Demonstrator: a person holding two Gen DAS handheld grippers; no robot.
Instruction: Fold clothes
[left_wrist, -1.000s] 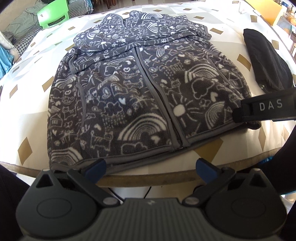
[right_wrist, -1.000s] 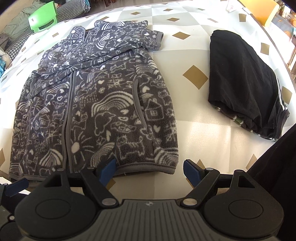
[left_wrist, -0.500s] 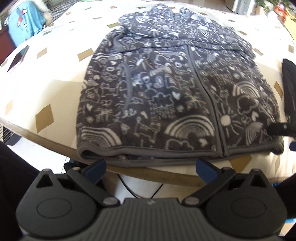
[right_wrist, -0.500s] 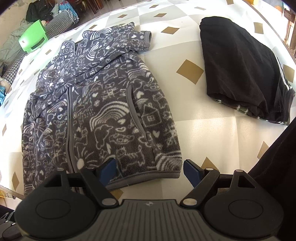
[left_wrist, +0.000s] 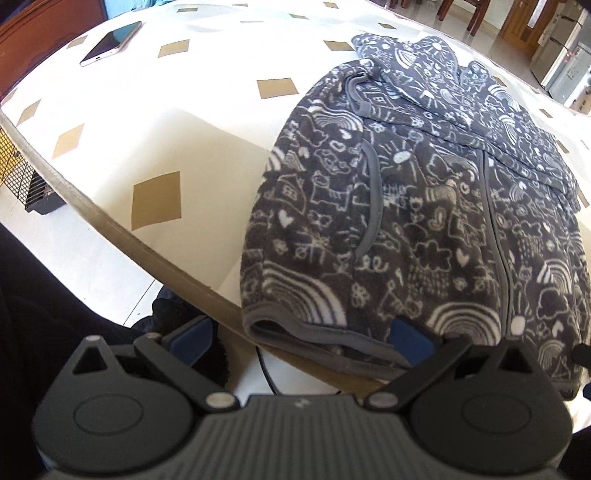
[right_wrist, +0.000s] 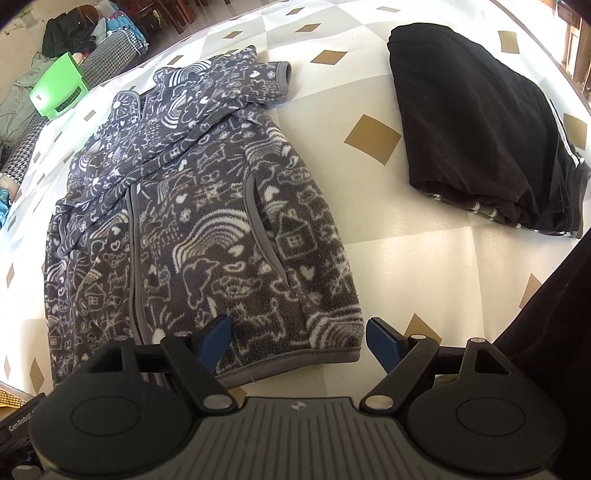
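The left gripper (left_wrist: 301, 338) had swung along the hem toward the fleece jacket (left_wrist: 424, 206)'s outer corner, jaws wide and empty, one fingertip over the hem, the other off the desk (left_wrist: 155, 122)'s edge. The right gripper (right_wrist: 299, 341) hung wide open and empty over the jacket's opposite hem corner. The jacket lay flat, zipped, sleeves tucked across its chest; its body fold appeared still to come. Beside it sat a folded black garment (right_wrist: 476, 122), apparently finished.
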